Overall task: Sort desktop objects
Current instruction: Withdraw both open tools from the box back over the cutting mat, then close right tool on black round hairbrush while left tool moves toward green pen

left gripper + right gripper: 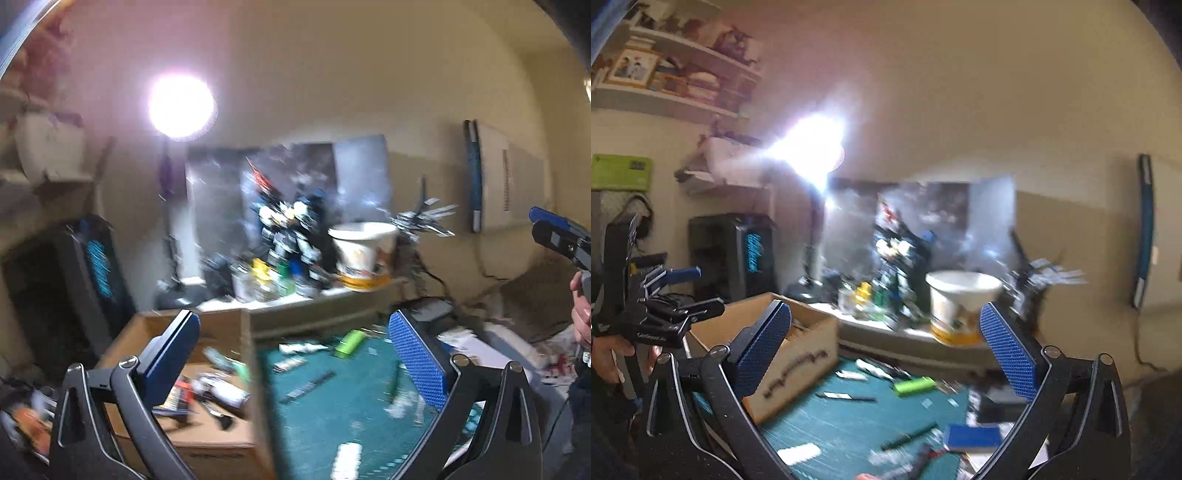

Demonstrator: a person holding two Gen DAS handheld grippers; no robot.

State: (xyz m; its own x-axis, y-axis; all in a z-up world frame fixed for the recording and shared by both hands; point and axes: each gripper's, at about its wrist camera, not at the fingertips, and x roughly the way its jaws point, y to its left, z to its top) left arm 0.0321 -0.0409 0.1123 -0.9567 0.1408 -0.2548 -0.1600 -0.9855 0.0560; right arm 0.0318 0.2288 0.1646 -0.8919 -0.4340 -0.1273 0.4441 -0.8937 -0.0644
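Observation:
Both views are motion-blurred. My left gripper is open and empty, held above the seam between a wooden box of tools and a green cutting mat. My right gripper is open and empty above the same mat. On the mat lie a green cylinder, a black pen, a blue block and small white pieces. The cylinder also shows in the left wrist view. The box sits left of the mat. The left gripper also shows at the left edge of the right wrist view.
A raised shelf behind the mat holds a white and yellow tub, paint jars and a robot model. A bright lamp shines above. A black PC tower stands at the left. Papers lie right of the mat.

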